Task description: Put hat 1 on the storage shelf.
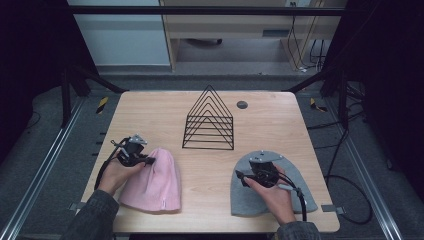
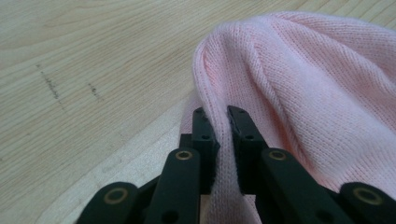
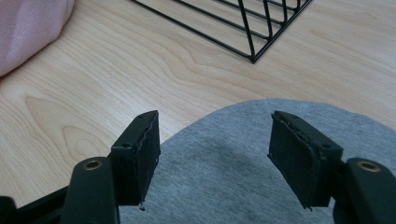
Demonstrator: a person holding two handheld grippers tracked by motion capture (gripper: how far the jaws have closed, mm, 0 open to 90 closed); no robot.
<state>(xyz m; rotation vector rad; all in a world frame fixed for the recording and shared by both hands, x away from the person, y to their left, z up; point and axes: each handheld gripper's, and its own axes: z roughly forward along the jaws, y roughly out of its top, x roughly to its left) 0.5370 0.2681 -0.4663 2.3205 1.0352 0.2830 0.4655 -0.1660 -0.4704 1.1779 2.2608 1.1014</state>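
My left gripper (image 2: 219,140) has its jaws pinched on a raised fold of the pink beanie (image 2: 303,84); the left gripper view shows the ribbed knit squeezed between the two pads, a detail the high view cannot give. From above, that left gripper (image 1: 148,160) sits at the beanie's (image 1: 155,182) left upper edge, near the table's front left. My right gripper (image 3: 215,154) has its jaws spread wide, with nothing between them, hovering over the rounded top of the grey beanie (image 3: 233,163); I cannot tell whether the pads touch the cloth. In the high view the right gripper (image 1: 240,176) lies over the grey beanie (image 1: 295,172), front right, well apart from the pink one.

The pink hat is soft, finely ribbed and bunched at the pinch; the grey one lies flat and smooth.

Farther off, a black wire rack (image 1: 209,120) of nested triangles stands mid-table, between and beyond both hats, on the pale wooden table (image 1: 150,110). A small dark disc (image 1: 242,104) lies behind it.
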